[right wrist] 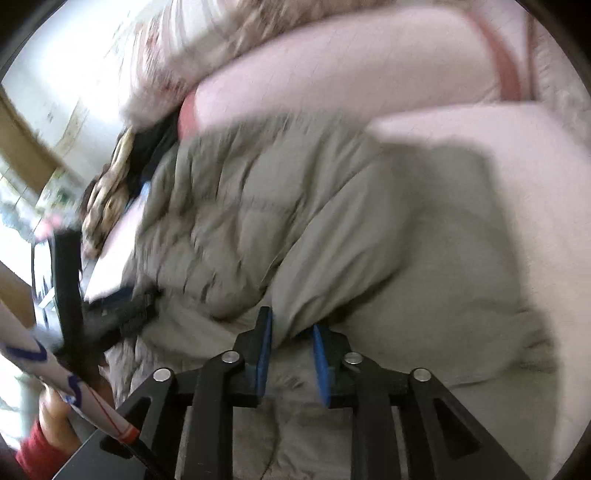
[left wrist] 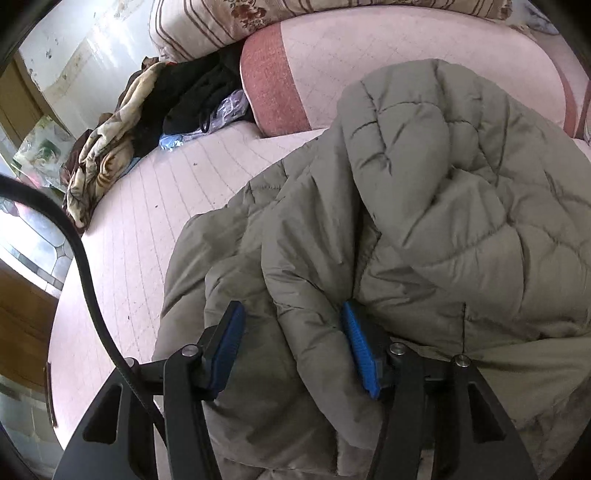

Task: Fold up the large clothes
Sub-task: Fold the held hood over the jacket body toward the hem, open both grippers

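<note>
Blue-padded fingers (left wrist: pixel 357 349) of the left gripper (left wrist: pixel 295 347) stood well apart, straddling a ridge of the grey-green quilted down jacket (left wrist: pixel 424 206) without pinching it; the cloth lay loose between the pads. The right gripper (right wrist: pixel 291 354), seen in its own blurred view, had its fingers (right wrist: pixel 264 354) a narrow gap apart, and a fold of the same jacket (right wrist: pixel 295 229) sat in that gap. Whether the pads touched it I could not tell through the blur, though they did not look clamped.

That jacket lay in a puffy heap on the pale pink quilted bed cover (left wrist: pixel 155 221), its upper part doubled over onto the body. Beyond it sat a pink bolster (left wrist: pixel 280 77) and a striped, flowered pillow (left wrist: pixel 207 26), with a jumble of dark clothes (left wrist: pixel 195 96) and a patterned blanket (left wrist: pixel 103 147) pushed to the far edge.

By my reckoning the folding was partway done: one fold had been laid over and let go, but the bundle was lumpy and uneven, with a sleeve or flap sprawling toward the near side. It would need tucking in, another fold and some flattening before it counted as finished.
</note>
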